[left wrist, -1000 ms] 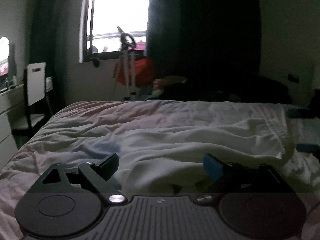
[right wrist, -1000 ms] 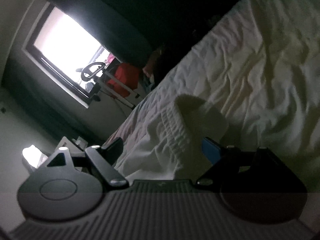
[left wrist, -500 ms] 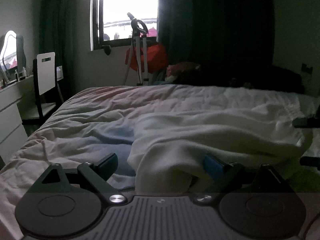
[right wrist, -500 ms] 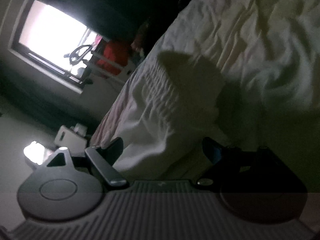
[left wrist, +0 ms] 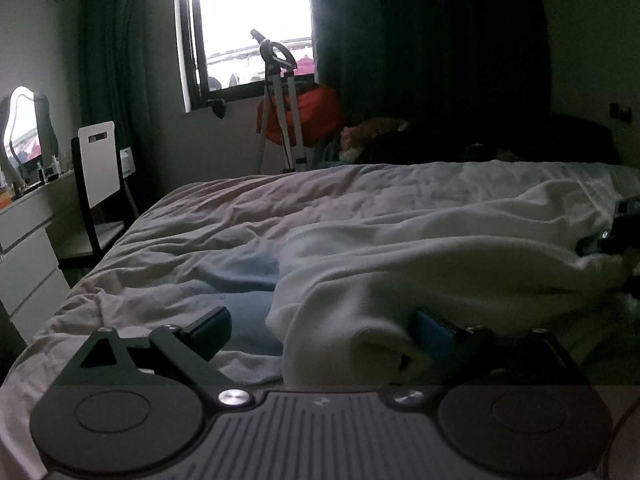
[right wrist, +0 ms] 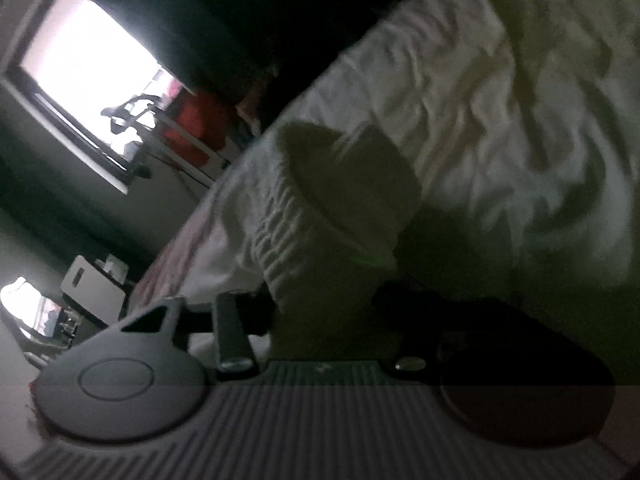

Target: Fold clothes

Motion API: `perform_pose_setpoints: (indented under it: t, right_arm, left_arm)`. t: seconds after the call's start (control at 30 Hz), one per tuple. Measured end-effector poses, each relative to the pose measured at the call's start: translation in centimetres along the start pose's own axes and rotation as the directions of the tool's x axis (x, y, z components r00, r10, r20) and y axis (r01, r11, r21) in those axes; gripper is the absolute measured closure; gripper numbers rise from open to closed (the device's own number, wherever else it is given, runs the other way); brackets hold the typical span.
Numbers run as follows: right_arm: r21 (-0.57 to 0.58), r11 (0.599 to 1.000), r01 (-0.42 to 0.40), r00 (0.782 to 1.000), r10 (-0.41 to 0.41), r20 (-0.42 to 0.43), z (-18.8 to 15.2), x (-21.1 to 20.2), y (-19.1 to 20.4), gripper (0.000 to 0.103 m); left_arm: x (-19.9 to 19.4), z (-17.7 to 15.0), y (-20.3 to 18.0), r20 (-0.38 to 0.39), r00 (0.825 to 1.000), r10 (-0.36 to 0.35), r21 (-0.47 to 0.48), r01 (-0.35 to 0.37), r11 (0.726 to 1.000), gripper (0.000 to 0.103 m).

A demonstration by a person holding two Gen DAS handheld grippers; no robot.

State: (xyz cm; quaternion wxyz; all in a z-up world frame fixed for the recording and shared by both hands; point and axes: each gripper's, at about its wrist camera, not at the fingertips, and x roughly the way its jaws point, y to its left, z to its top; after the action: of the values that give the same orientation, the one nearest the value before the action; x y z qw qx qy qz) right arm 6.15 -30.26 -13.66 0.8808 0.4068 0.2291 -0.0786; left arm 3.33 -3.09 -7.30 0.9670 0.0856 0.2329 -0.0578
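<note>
Compared with a second earlier, the right hand-held gripper (right wrist: 324, 308) had drawn its fingers much nearer together and was closing around a bunched, elastic-ribbed end of the white garment (right wrist: 320, 216), which filled the gap between the jaws at lower centre of the right wrist view; whether the pads already pressed the cloth could not be told in the dim, blurred picture. In the left wrist view the garment's near fold had come closer to the lens and the window sat higher in frame.

The bed (left wrist: 248, 216), with its rumpled pale cover, filled the middle of the left wrist view. The white garment (left wrist: 420, 264) lay across its right half, stretching from lower centre to the right edge, where a dark part of the other tool showed. A pale blue cloth (left wrist: 240, 276) lay just left of it. The left hand-held gripper (left wrist: 320, 328) stood released, jaws wide, with the garment's rolled edge lying between the fingers and against the blue right pad (left wrist: 432, 332).

Behind, a bright window (left wrist: 252, 24) sat upper centre, a tripod (left wrist: 280, 104) and a red bag (left wrist: 320, 112) below it, a white-backed chair (left wrist: 98, 168) at left.
</note>
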Motion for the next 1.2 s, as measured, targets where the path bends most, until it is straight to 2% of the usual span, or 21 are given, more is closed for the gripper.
perform_pose_setpoints:
  t: [0.07, 0.13, 0.23, 0.33, 0.47, 0.53, 0.6, 0.7, 0.8, 0.93, 1.0, 1.03, 1.07, 1.13, 1.2]
  right_arm:
    - [-0.023, 0.999, -0.048, 0.998, 0.049, 0.041, 0.7, -0.8, 0.7, 0.064]
    - [-0.046, 0.994, -0.104, 0.991, 0.107, 0.078, 1.5, -1.8, 1.4, 0.066]
    - [-0.086, 0.974, -0.208, 0.967, 0.218, 0.13, 2.1, -3.0, 2.7, 0.069]
    - [-0.164, 0.951, -0.264, 0.948, 0.287, 0.135, 1.9, -3.6, 4.4, 0.069]
    - [-0.204, 0.948, -0.243, 0.957, 0.268, 0.108, 1.7, -3.6, 4.5, 0.069]
    - [-0.169, 0.96, -0.222, 0.967, 0.239, 0.087, 1.6, -2.9, 3.4, 0.069]
    - [-0.125, 0.974, -0.189, 0.978, 0.198, 0.066, 1.4, -2.2, 2.1, 0.069]
    - [-0.033, 0.994, -0.108, 0.994, 0.109, 0.014, 0.9, -1.5, -0.1, 0.069]
    - [0.042, 0.999, -0.029, 0.999, 0.031, -0.044, 0.2, -0.8, -2.2, 0.067]
    - [0.014, 1.0, 0.011, 0.999, -0.01, -0.045, -0.7, -0.5, -2.4, 0.056]
    - [0.013, 1.0, 0.026, 0.999, -0.025, -0.048, -0.8, -0.4, -2.4, 0.04]
    - [0.018, 0.999, 0.041, 0.997, -0.04, -0.06, -1.1, -0.4, -2.7, 0.027]
    - [0.032, 0.999, 0.04, 0.997, -0.038, -0.073, -1.1, -0.3, -3.0, 0.019]
    - [0.059, 0.997, 0.04, 0.994, -0.034, -0.099, -1.1, 0.0, -3.7, 0.019]
    - [0.086, 0.996, 0.007, 0.993, 0.004, -0.122, -1.3, 0.3, -4.1, 0.019]
  left_arm:
    - [-0.1, 0.0, -0.2, 0.01, 1.0, -0.008, 0.02, 0.008, 1.0, 0.005]
    - [-0.3, -0.1, -0.7, 0.027, 0.999, -0.022, 0.064, 0.02, 0.998, 0.005]
    - [-0.2, -0.3, -2.2, 0.063, 0.996, -0.059, 0.154, 0.049, 0.987, 0.005]
    - [0.5, -0.6, -3.9, 0.13, 0.992, -0.01, 0.216, -0.019, 0.976, 0.005]
    - [2.0, -0.9, -3.8, 0.13, 0.99, 0.053, 0.178, -0.076, 0.981, 0.003]
    - [2.1, -1.1, -3.5, 0.116, 0.991, 0.072, 0.156, -0.09, 0.984, 0.002]
    - [1.8, -1.5, -4.3, 0.127, 0.987, 0.093, 0.207, -0.118, 0.971, 0.003]
    - [1.2, -2.2, -5.4, 0.125, 0.989, 0.084, 0.28, -0.116, 0.953, 0.003]
    - [1.4, -2.4, -5.2, 0.067, 0.995, 0.068, 0.257, -0.083, 0.963, 0.003]
    - [2.1, -1.8, -3.6, -0.005, 1.0, 0.027, 0.146, -0.026, 0.989, 0.002]
    - [2.3, -1.7, -2.5, -0.037, 0.999, 0.007, 0.078, -0.004, 0.997, 0.002]
    - [2.4, -1.6, -1.9, -0.05, 0.999, -0.002, 0.042, 0.005, 0.999, 0.002]
    - [2.5, -1.5, -1.3, -0.061, 0.998, -0.011, 0.007, 0.012, 1.0, 0.002]
    - [2.7, -1.4, 0.0, -0.082, 0.996, -0.03, -0.064, 0.025, 0.998, 0.001]
    - [2.8, -1.3, 0.8, -0.097, 0.994, -0.043, -0.113, 0.032, 0.993, 0.001]
